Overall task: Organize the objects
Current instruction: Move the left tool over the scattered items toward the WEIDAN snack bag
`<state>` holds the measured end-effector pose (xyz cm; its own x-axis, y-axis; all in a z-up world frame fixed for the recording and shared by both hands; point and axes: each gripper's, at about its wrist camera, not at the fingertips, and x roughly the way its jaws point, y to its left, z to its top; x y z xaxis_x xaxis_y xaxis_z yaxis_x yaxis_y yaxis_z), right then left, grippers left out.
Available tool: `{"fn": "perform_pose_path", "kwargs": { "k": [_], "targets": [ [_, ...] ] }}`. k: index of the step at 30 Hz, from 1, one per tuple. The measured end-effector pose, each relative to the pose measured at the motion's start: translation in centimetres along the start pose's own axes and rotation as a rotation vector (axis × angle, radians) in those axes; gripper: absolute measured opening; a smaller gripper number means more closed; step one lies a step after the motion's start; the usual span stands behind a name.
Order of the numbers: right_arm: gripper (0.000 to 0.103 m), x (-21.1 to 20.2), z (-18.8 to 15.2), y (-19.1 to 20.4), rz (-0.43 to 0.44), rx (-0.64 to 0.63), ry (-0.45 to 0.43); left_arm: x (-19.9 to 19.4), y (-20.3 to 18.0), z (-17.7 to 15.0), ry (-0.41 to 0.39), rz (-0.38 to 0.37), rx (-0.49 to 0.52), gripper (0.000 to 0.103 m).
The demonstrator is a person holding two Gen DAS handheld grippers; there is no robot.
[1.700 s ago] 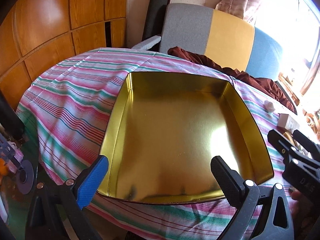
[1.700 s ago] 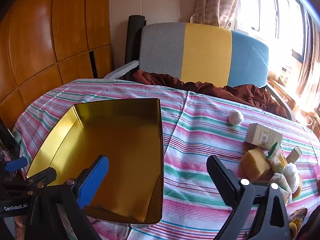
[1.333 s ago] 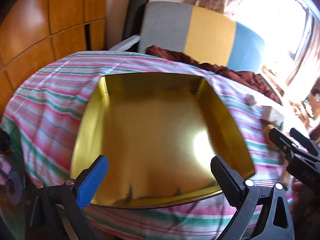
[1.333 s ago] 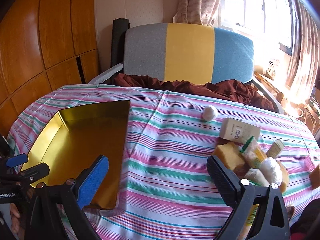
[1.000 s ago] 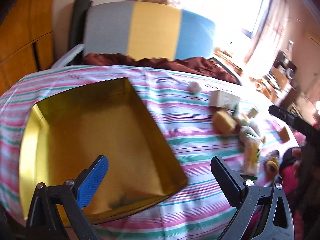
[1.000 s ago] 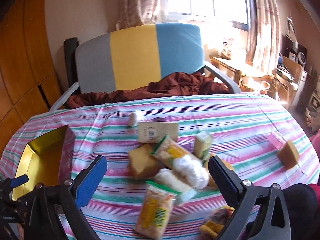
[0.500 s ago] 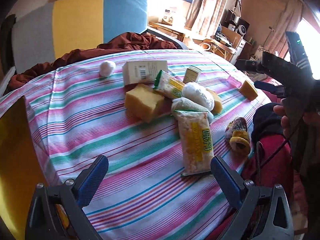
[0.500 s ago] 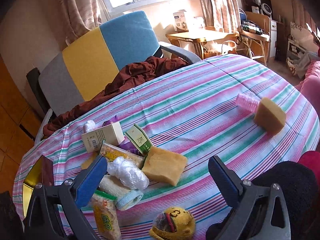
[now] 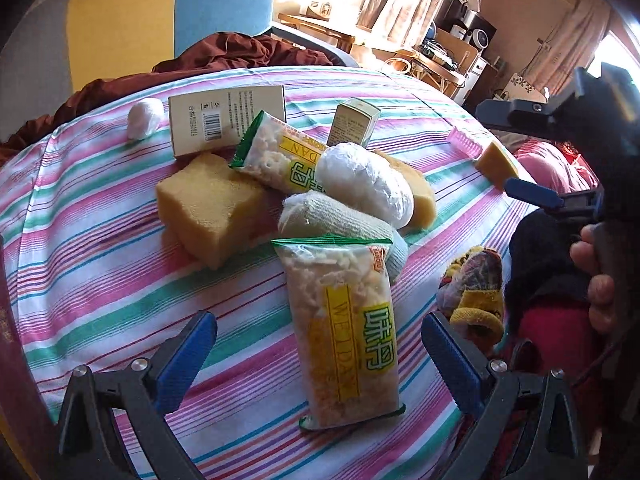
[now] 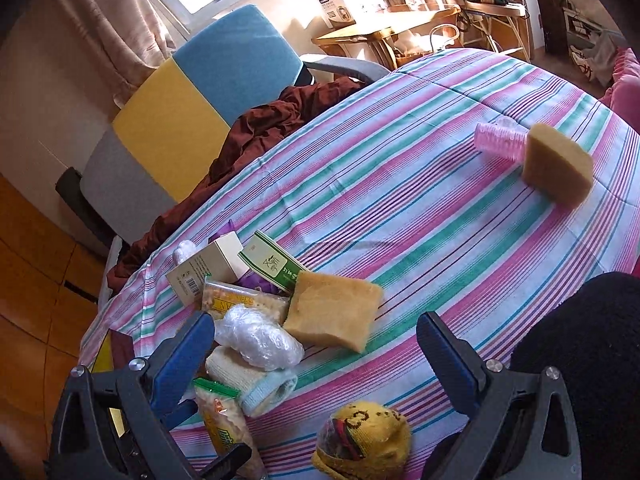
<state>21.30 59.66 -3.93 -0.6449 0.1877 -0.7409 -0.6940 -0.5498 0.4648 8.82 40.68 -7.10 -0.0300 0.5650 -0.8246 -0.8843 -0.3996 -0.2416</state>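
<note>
- Snack packet (image 9: 344, 340), clear w/ yellow label, lies flat on striped tablecloth (image 9: 100, 280), in line w/ gap of left gripper (image 9: 320, 352).
- Left gripper: jaws spread wide, holding nothing, above cloth.
- Behind packet: rolled towel (image 9: 340, 220), plastic-wrapped ball (image 9: 364, 184), sponge block (image 9: 208, 204), in a touching heap.
- Right gripper (image 10: 312, 348): jaws wide apart, empty, above cloth near flat sponge (image 10: 332, 312).
- Yellow knit item (image 10: 364, 440) at near table edge.

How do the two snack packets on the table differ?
The near packet lies flat on the cloth, fully exposed, lengthwise toward the left gripper. The far packet is tilted, propped on a sponge and partly covered by a plastic-wrapped bundle. Both are clear with green ends and yellow labels.
</note>
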Motion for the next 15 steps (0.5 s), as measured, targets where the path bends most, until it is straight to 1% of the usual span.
{"fn": "perform_pose_path", "kwargs": {
  "k": [3,6,7,8,9,10,11,12,13,15],
  "targets": [
    [0.103,0.2,0.1,0.0,-0.002,0.001,0.007,1.0,0.3,0.3,0.014,0.004,-0.046,0.103],
    [0.103,0.3,0.1,-0.1,-0.003,0.002,0.012,1.4,1.1,0.0,0.031,-0.012,-0.105,0.096],
    [0.103,0.4,0.1,-0.1,-0.007,0.002,0.016,1.2,1.3,-0.2,0.021,-0.007,-0.105,0.090],
    [0.103,0.4,0.1,0.0,-0.010,0.000,0.019,0.9,1.4,-0.3,0.009,-0.011,-0.100,0.081],
    [0.103,0.5,0.1,0.1,-0.014,-0.003,0.023,0.6,1.5,-0.5,0.010,-0.036,-0.099,0.074],
    [0.103,0.6,0.1,0.1,-0.018,-0.005,0.027,0.4,1.7,-0.7,0.014,-0.065,-0.099,0.063],
    [0.103,0.7,0.1,0.2,-0.023,-0.006,0.032,0.1,1.8,-0.9,0.013,-0.083,-0.096,0.055],
    [0.103,0.8,0.1,0.1,-0.027,-0.007,0.036,-0.2,1.9,-1.2,0.008,-0.088,-0.086,0.053],
    [0.103,0.8,0.1,0.1,-0.030,-0.009,0.040,-0.5,2.0,-1.6,0.004,-0.089,-0.077,0.049],
    [0.103,1.1,0.1,0.2,-0.036,-0.012,0.052,-1.1,2.4,-2.4,0.010,-0.093,-0.075,0.047]
  ]
}}
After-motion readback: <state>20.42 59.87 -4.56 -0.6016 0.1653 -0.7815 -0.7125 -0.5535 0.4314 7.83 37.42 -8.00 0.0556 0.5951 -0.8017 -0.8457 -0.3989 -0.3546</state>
